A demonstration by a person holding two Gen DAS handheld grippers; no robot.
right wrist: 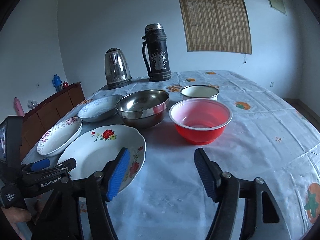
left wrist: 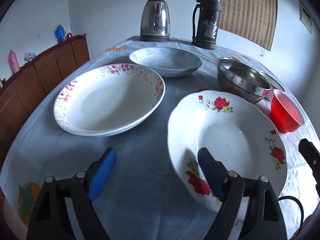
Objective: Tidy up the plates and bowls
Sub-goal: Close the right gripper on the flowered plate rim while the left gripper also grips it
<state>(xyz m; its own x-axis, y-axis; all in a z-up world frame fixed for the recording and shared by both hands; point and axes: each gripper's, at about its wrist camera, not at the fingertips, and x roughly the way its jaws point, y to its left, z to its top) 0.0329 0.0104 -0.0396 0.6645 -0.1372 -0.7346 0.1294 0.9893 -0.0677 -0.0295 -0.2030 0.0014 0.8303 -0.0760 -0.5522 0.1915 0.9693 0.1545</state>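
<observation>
Inspecting the desk (right wrist: 260,120), I found both grippers spread, gripping nothing. My left gripper (left wrist: 157,177) straddled the red-flowered plate's (left wrist: 230,132) rim; my right gripper (right wrist: 160,172) hovered beside it.

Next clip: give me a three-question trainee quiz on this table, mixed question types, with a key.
1. True or false: the red bowl is stacked inside the steel bowl.
2. Which plate lies nearest the left claw? A pink-rimmed plate; B red-flower plate; C blue-patterned plate.
3. Name the two tall vessels at the table's far end.

Key: 1 false, they stand side by side. 2 B. 3 kettle and flask.
</observation>
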